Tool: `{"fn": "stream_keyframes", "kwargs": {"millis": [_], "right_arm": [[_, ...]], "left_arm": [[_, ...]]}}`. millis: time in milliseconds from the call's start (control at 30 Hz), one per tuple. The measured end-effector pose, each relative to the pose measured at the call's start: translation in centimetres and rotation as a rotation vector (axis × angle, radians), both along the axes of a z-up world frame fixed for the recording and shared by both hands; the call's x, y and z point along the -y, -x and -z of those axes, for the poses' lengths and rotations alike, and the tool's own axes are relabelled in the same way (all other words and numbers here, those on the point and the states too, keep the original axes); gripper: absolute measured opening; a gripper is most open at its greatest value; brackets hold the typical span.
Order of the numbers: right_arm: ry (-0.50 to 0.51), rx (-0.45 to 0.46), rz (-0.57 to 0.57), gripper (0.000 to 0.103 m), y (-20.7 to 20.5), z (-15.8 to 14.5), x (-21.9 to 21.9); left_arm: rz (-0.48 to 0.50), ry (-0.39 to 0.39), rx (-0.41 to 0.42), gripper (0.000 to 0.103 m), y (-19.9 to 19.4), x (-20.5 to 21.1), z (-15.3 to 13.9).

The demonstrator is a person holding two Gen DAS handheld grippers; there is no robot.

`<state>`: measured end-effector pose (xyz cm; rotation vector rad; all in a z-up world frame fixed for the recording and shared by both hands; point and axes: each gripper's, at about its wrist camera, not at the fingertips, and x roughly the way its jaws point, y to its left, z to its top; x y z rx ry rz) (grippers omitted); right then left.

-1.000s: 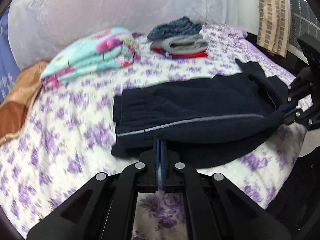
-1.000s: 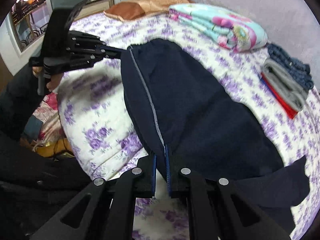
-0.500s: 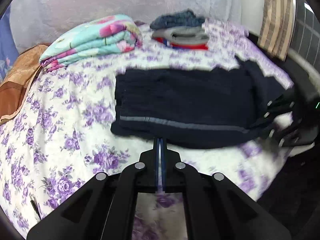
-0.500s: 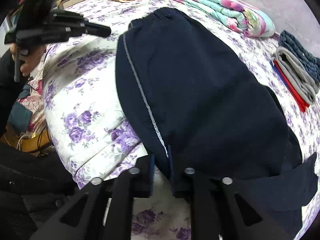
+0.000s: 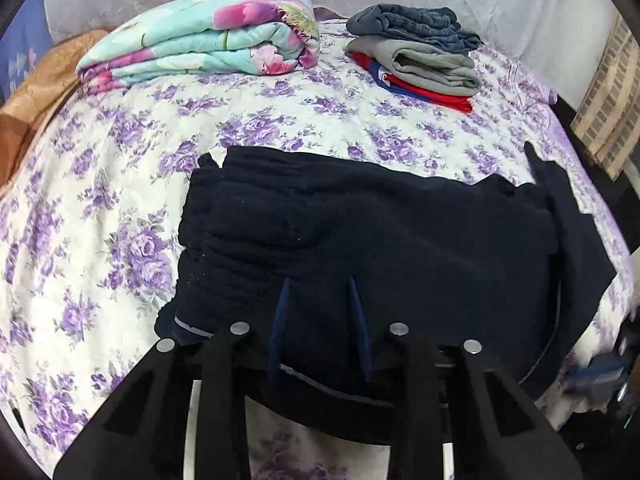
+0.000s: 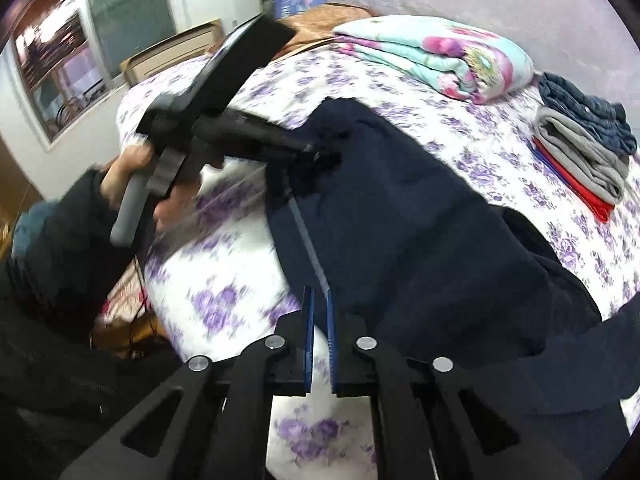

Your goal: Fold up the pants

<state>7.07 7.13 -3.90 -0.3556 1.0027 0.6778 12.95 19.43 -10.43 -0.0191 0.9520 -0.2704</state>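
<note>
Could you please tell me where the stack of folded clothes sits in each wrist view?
Left wrist: stack of folded clothes upper right of centre, beyond the navy pants.
Right wrist: stack at the right edge.
Shared landmark: folded floral quilt, beside the stack.

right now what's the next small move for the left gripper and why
Probably ease the left gripper forward and close it on the pants: its jaws stand open over the near edge of the dark fabric, holding nothing, while the right gripper sits nearly closed at the side seam.
</note>
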Motion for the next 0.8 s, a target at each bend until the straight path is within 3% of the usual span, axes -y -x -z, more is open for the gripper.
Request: {"fn": "stream_keyframes", "kwargs": {"millis": [100, 267, 333, 400, 433, 467, 600, 667, 733, 800], "right_arm": [[-0.004, -0.026, 0.059, 0.008, -3.6, -0.2, -1.3], [-0.013, -0.072, 0.136, 0.008, -10.8, 1.4, -4.1], [0.009, -0.102, 0.170, 0.008, -13.5, 3.0, -5.2], [0.045, -0.210, 0.209, 0.007, -15.7, 6.0, -5.7], [0.048, -0.246, 0.223, 0.006, -16.3, 7.4, -5.9], [0.041, -0.225, 0.225, 0.005, -16.3, 7.6, -5.9], [0.089, -0.195, 0.185, 0.009, -15.2, 6.4, -6.2], [0.078, -0.199, 0.197, 0.034, -14.5, 4.6, -4.6], [0.065, -0.164, 0.203, 0.048, -14.0, 1.9, -1.5], [0.128, -0.106, 0.287, 0.051, -14.1, -0.4, 3.0]], "left_arm": [[-0.012, -0.018, -0.001, 0.029, -0.1, 0.1, 0.3], [-0.026, 0.017, 0.006, 0.029, 0.0, -0.4, 0.7], [-0.023, 0.033, 0.009, 0.029, 0.1, -0.6, 0.8], [-0.024, 0.042, 0.003, 0.028, 0.0, -0.8, 0.9], [-0.025, 0.041, 0.001, 0.028, 0.0, -0.9, 1.1], [-0.029, 0.042, 0.001, 0.028, -0.2, -0.9, 1.3], [-0.031, 0.048, 0.016, 0.028, -0.3, -0.9, 1.2], [-0.029, 0.025, 0.033, 0.028, 0.0, -0.6, 1.0], [-0.023, 0.004, 0.049, 0.028, 0.3, -0.4, 0.9], [-0.024, 0.016, 0.056, 0.028, 0.2, -0.5, 1.0]]}}
